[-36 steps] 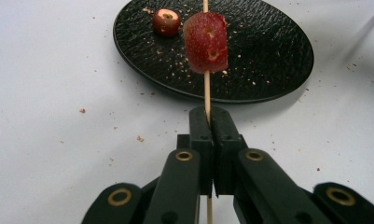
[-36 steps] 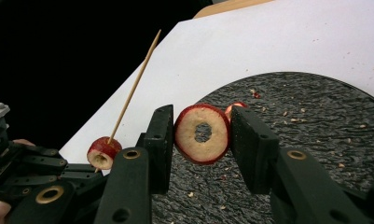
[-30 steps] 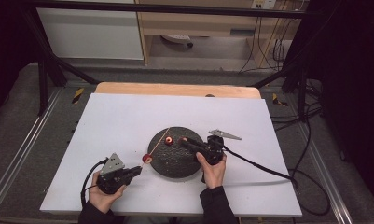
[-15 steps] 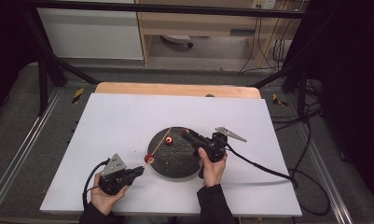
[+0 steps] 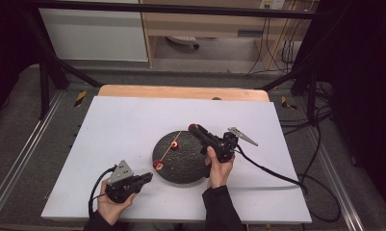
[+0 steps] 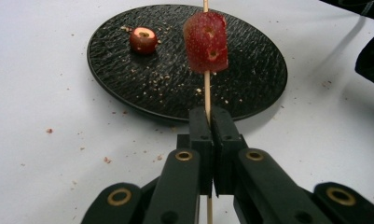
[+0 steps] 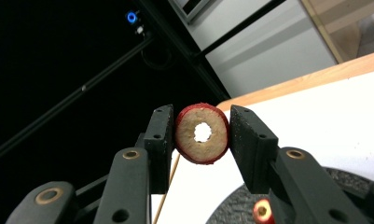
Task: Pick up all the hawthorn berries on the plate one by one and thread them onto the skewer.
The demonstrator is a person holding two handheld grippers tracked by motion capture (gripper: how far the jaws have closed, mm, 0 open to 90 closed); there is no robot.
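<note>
Threading work sits at mid-step here. The left gripper has its jaws pressed together on a thin wooden skewer, low on the shaft, so that the stick angles up across the round black textured plate with its point free. One red apple slice, skin outside and holes through its flesh, already rides on the skewer above the jaws; in the high view it shows near the plate's edge. A second piece sits farther up the stick in that view, and a small red cored apple end lies on the plate among crumbs.

The right gripper is closed on a red-skinned apple ring with a cored centre, pinched by its rim so the hole faces open and unobstructed. It is lifted above the plate's far side, near the skewer's tip, probably to line the hole up with the point. The white table carries stray crumbs.
</note>
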